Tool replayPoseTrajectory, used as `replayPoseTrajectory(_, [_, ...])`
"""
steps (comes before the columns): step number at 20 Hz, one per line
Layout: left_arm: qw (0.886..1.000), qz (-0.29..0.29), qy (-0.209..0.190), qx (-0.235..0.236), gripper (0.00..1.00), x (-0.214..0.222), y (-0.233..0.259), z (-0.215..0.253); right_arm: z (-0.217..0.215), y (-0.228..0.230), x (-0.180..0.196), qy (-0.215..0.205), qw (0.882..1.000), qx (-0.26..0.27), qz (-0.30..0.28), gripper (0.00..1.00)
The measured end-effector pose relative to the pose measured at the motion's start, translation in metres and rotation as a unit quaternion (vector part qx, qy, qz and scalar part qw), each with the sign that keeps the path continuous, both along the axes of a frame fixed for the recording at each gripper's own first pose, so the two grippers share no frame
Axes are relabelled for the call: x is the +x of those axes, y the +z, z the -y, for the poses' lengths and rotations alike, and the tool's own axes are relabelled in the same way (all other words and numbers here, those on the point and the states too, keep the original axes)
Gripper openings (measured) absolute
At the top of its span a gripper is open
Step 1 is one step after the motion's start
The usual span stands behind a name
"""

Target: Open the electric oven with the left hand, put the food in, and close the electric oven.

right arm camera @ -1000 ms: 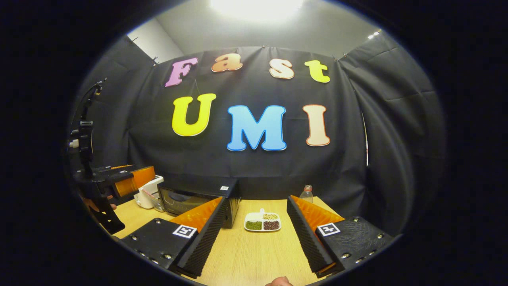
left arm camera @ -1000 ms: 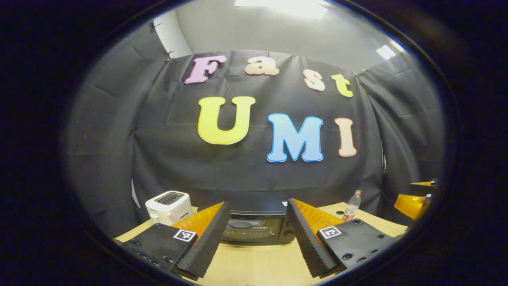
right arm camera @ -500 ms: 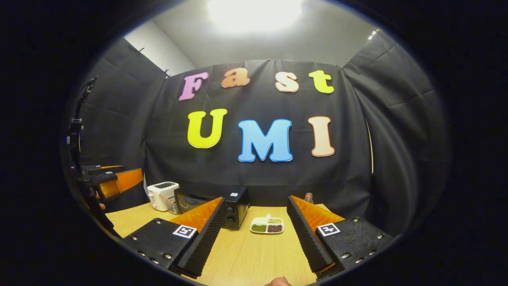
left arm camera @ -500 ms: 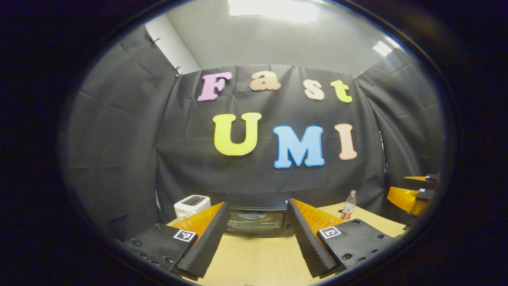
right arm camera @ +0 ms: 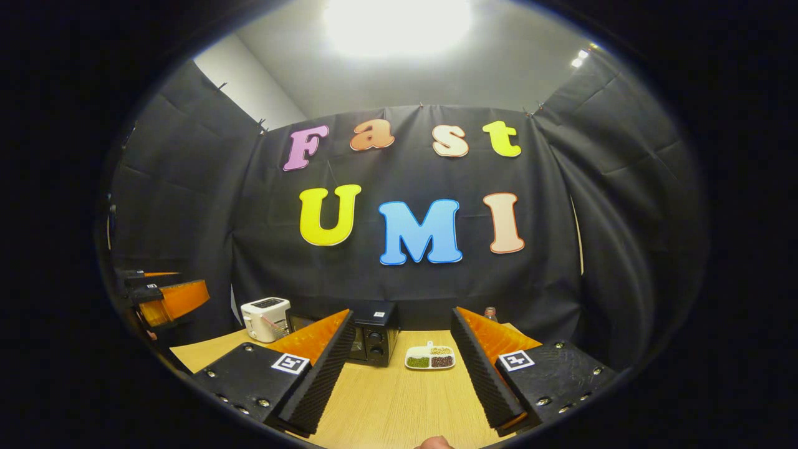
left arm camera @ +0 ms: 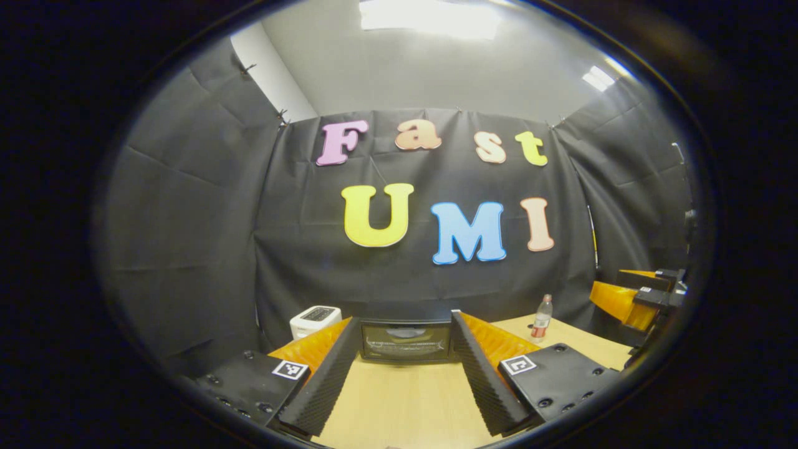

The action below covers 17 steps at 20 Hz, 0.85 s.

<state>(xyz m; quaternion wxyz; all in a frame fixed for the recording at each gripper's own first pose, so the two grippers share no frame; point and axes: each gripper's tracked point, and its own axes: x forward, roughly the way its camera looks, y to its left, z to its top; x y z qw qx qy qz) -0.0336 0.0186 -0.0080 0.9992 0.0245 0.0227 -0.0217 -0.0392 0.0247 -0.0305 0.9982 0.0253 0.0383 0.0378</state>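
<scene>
Left claw [left arm camera: 405, 380] spread wide, empty, above surface [left arm camera: 399, 411]. Electric oven [left arm camera: 405, 340] at far edge, framed between its fingers, door shut. Right claw [right arm camera: 402, 380] wide, empty. Food tray [right arm camera: 430, 358] on surface just right of oven. Toaster [right arm camera: 266, 318] left of oven; bottle [left arm camera: 541, 318] far right.

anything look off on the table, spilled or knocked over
Nothing stands out. The oven sits square with its door shut, the toaster and bottle stand upright, and the divided food dish lies flat beside the oven with its contents in their compartments.
</scene>
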Motion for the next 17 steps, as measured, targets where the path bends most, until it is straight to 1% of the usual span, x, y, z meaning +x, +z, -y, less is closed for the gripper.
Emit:
replayPoseTrajectory(4, [1.0,0.02,0.011,-0.001,1.0,-0.007,0.018,-0.016,-0.009,0.01,-0.004,0.006,1.0,0.006,0.003,0.95])
replayPoseTrajectory(6, [0.999,0.027,0.018,-0.007,1.0,-0.01,0.023,-0.023,-0.01,0.019,-0.002,0.005,1.0,0.0,0.012,0.95])
replayPoseTrajectory(8, [0.999,0.028,0.024,-0.009,0.97,-0.016,0.024,-0.032,-0.013,0.025,-0.002,0.003,1.0,0.001,0.019,0.95])
replayPoseTrajectory(12, [0.999,0.032,0.039,-0.012,0.98,-0.019,0.027,-0.047,-0.02,0.036,0.002,0.005,0.999,0.002,0.031,0.95])
replayPoseTrajectory(14, [0.998,0.035,0.042,-0.01,1.0,-0.02,0.03,-0.049,-0.021,0.044,0.003,0.004,0.999,-0.003,0.042,0.95])
replayPoseTrajectory(17, [0.999,0.032,0.042,-0.01,1.0,-0.02,0.027,-0.048,-0.023,0.044,0.004,0.005,0.999,0.0,0.041,0.95])
